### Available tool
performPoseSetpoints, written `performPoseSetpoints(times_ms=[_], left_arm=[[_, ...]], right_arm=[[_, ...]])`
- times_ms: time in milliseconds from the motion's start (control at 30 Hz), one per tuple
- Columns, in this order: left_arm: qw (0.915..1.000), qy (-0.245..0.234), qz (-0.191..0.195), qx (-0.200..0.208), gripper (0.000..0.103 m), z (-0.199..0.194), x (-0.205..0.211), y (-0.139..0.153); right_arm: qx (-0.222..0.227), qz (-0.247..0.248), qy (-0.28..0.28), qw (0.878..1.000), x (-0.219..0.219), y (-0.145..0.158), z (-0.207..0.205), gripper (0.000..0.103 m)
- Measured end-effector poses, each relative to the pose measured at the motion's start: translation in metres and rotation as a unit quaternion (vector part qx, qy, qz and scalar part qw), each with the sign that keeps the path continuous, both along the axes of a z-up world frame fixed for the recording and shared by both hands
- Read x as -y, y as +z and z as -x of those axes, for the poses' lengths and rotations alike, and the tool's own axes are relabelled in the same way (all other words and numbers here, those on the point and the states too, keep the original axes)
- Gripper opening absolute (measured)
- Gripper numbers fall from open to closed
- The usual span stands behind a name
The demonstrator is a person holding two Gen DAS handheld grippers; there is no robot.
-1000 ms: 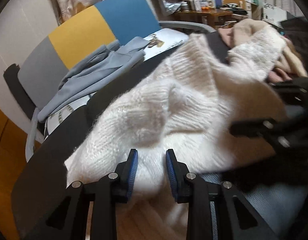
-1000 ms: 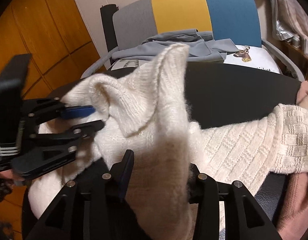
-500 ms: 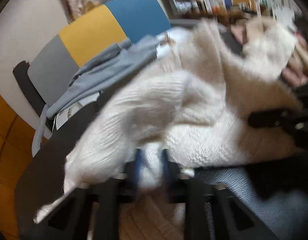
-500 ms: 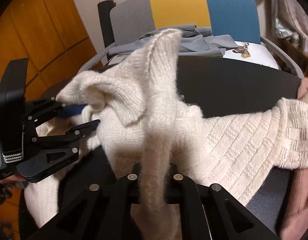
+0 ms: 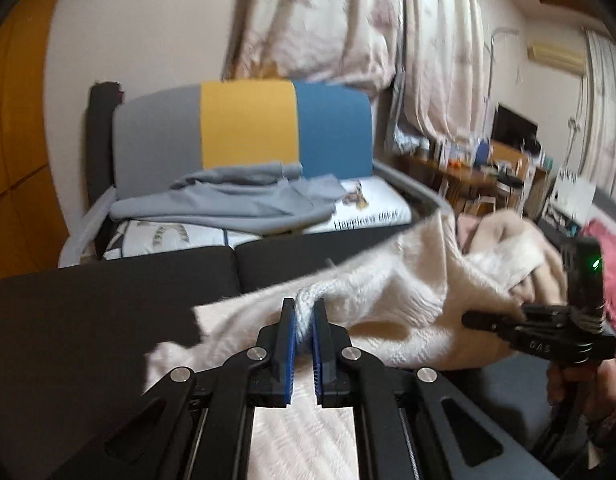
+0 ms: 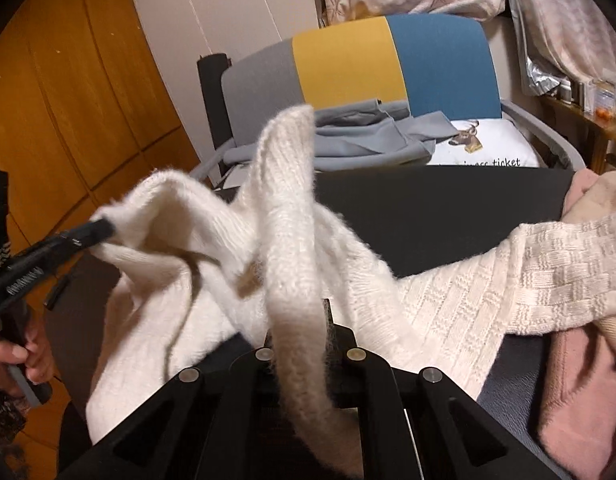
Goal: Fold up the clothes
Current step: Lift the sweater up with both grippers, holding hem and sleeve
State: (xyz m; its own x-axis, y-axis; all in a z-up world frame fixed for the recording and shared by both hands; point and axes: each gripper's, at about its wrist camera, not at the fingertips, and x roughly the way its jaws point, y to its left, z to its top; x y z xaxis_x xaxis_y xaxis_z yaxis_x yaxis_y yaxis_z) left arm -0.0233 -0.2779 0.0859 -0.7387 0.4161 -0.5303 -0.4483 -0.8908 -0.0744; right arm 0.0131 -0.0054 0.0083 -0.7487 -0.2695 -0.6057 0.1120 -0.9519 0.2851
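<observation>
Two grippers pinch one cream sweater [image 5: 408, 300] over a black cushion [image 5: 107, 300]. Left gripper [image 5: 303, 320]: blue pads [image 5: 290, 344] pressed on a ridge of knit, narrow gap filled with fabric. Right gripper [image 6: 299, 320]: fingers mostly buried under a thick ribbed band of sweater [image 6: 287, 220] that runs between them and drapes toward the camera; clamped on that band.

Writing: white pillow [image 6: 488, 148] behind the cushion has a deer print and text, "ticket" readable in the right view, the word before it cut off by the cushion edge; in the left view the pillow [image 5: 368, 208] text is blurred, starts like "Happi". Right gripper body [image 5: 548, 332] in the left view shows embossed letters, roughly "DAS", plus a green light. Left gripper body [image 6: 47, 256] in the right view has white lettering, too skewed to read.

Sweater axis: stretched across the cushion's near edge, running from the left gripper's pinch to the right gripper's. In the right view the ribbed band stands upright in a loop above the cushion, top pointing up toward the chair [image 6: 388, 64]; a basket-weave sleeve [image 6: 528, 272] trails off toward a pink garment [image 6: 580, 392] at the cushion's right end.

Chair back behind the cushion is grey, yellow, blue; a grey garment [image 5: 227, 200] lies on its seat, partly over the pillow.
</observation>
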Motion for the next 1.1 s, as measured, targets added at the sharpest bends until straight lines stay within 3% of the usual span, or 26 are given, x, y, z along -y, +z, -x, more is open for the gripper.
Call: performPoseSetpoints(times_ms=[100,333,433,467,500,567,667,767,800,833,867,900,933,967,1033,1100], left_arm=[[0.9996,0.019,0.019,0.005,0.006,-0.011,0.018,-0.01],[0.9956,0.022,0.052,0.076,0.01,-0.017,0.023,-0.085],[0.9962,0.027,0.062,0.055,0.018,-0.029,0.013,-0.092],[0.9964,0.025,0.067,0.045,0.019,-0.033,0.011,-0.091],[0.9964,0.022,0.073,0.037,0.021,-0.036,0.009,-0.091],[0.9948,0.009,0.099,0.025,0.022,-0.039,0.005,-0.091],[0.9896,-0.011,0.144,0.006,0.023,-0.042,-0.003,-0.092],[0.9818,-0.022,0.188,-0.02,0.024,-0.04,-0.016,-0.091],[0.9793,-0.026,0.199,-0.029,0.024,-0.039,-0.022,-0.09],[0.9761,-0.029,0.212,-0.036,0.025,-0.038,-0.028,-0.092],[0.9716,-0.031,0.231,-0.038,0.025,-0.034,-0.034,-0.096],[0.9706,-0.037,0.236,-0.03,0.023,-0.03,-0.038,-0.099],[0.9729,-0.046,0.226,-0.016,0.01,-0.026,-0.039,-0.1],[0.9765,-0.045,0.211,-0.009,0.008,-0.023,-0.039,-0.099],[0.9857,-0.01,0.166,-0.03,0.007,-0.024,-0.032,-0.084],[0.9895,0.034,0.118,-0.075,0.006,-0.03,-0.024,-0.055]], right_arm=[[0.0,-0.004,0.012,1.0,-0.003,0.0,-0.019,0.006],[0.059,-0.018,0.024,0.998,-0.003,-0.043,-0.021,0.007],[0.052,-0.034,0.027,0.998,0.003,-0.048,-0.022,0.011],[0.048,-0.04,0.027,0.998,0.003,-0.047,-0.021,0.016],[0.045,-0.047,0.028,0.997,0.004,-0.046,-0.021,0.033],[0.036,-0.062,0.034,0.997,0.006,-0.043,-0.021,0.054],[0.028,-0.1,0.049,0.993,0.018,-0.042,-0.02,0.054],[0.033,-0.124,0.052,0.99,0.029,-0.045,-0.018,0.042],[0.038,-0.119,0.049,0.991,0.03,-0.048,-0.015,0.033],[0.042,-0.116,0.043,0.991,0.031,-0.048,-0.013,0.016],[0.044,-0.114,0.036,0.992,0.031,-0.048,-0.012,0.005],[0.047,-0.112,0.029,0.992,0.031,-0.049,-0.011,0.006],[0.044,-0.107,0.023,0.993,0.03,-0.046,-0.01,0.006],[0.04,-0.102,0.018,0.994,0.029,-0.043,-0.01,0.006],[0.017,-0.105,-0.007,0.994,0.025,-0.03,-0.013,0.006],[-0.019,-0.112,-0.038,0.993,0.019,-0.011,-0.018,0.006]])
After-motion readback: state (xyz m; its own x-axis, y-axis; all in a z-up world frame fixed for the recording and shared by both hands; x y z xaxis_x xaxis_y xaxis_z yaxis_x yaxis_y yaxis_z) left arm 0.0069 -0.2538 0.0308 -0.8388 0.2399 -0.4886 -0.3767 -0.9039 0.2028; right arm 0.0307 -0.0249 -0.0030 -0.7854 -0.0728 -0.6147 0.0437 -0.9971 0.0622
